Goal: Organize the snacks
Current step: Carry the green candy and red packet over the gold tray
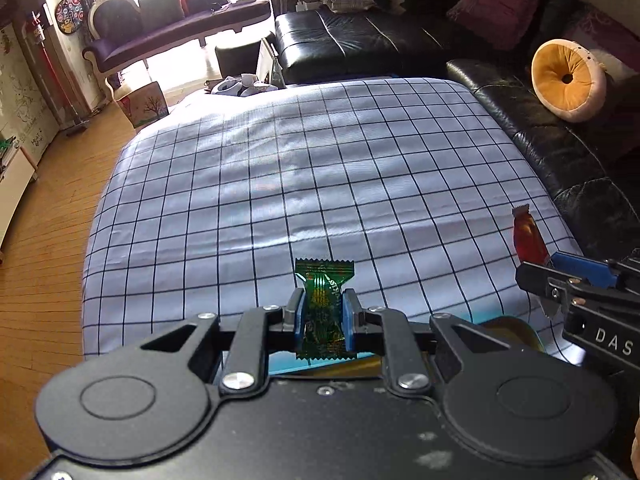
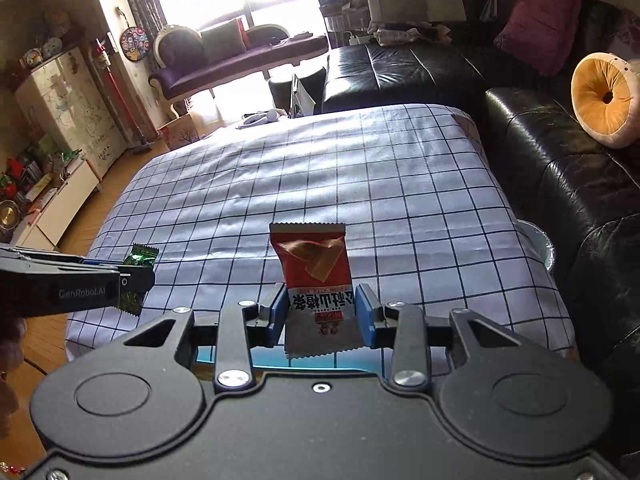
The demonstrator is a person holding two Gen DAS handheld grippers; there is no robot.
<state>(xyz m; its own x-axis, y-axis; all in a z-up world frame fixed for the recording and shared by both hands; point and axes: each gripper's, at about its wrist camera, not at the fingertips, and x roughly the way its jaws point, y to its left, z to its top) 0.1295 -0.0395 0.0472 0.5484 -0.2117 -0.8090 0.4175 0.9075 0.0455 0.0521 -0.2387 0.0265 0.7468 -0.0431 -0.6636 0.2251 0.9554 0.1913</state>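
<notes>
One green packet (image 1: 323,312), one red packet (image 2: 312,268)

Glossy foil wrapper (image 1: 323,312), matt checked cloth (image 1: 280,184) (creased), shiny leather sofa (image 1: 552,152)

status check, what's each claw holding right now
Left claw shut on green candy. Right claw shut on red snack packet. Both held above checked cloth, nothing in the way.

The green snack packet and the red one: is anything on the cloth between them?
No. In the right wrist view, only bare checked white tablecloth shows between the green foil snack packet and the red-and-silver snack packet, each held in a tool.
</notes>
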